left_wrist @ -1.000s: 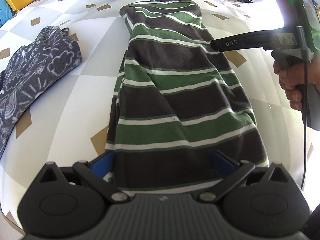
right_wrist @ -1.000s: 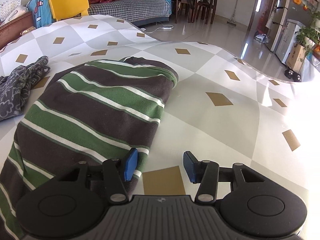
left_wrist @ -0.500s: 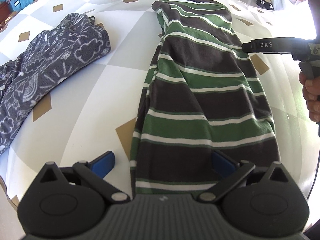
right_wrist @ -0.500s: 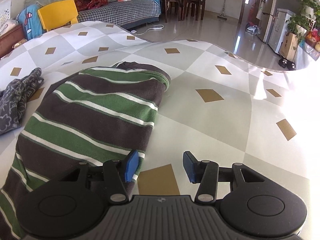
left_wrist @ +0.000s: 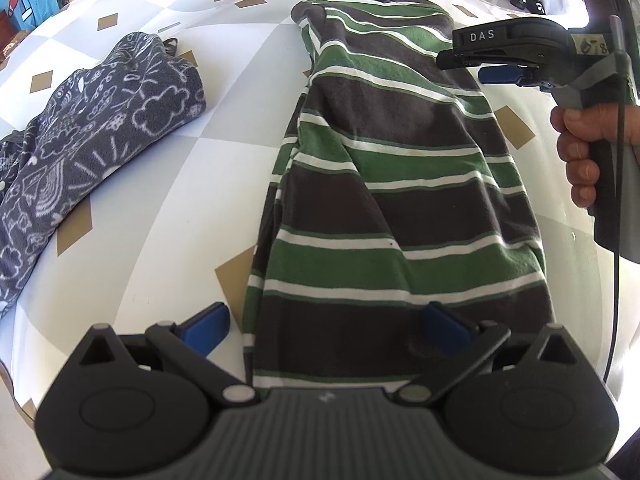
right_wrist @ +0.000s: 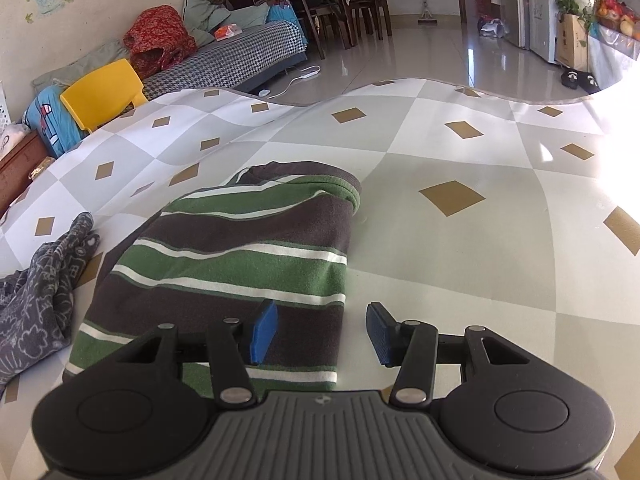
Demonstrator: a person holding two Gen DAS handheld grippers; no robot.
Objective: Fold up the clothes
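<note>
A green, dark grey and white striped garment (left_wrist: 392,184) lies folded into a long strip on the table, running away from me. My left gripper (left_wrist: 324,326) hovers open over its near end, one blue pad left of the cloth and one above it. Over the garment's far right edge, held by a hand (left_wrist: 588,148), my right gripper (left_wrist: 500,74) is open and empty. In the right wrist view the right gripper (right_wrist: 322,334) straddles the striped garment's (right_wrist: 240,256) right edge, its left pad above the cloth and its right pad above bare table.
A dark grey printed garment (left_wrist: 80,152) lies bunched at the left, also seen as grey fabric (right_wrist: 36,300). The table (right_wrist: 460,240) has a white, grey and gold diamond cover. Beyond it stand a yellow chair (right_wrist: 104,94), a sofa (right_wrist: 224,64) and dining chairs.
The left gripper has shifted left along the near end and lifted slightly. The right gripper has risen and moved toward the garment's far end, staying open.
</note>
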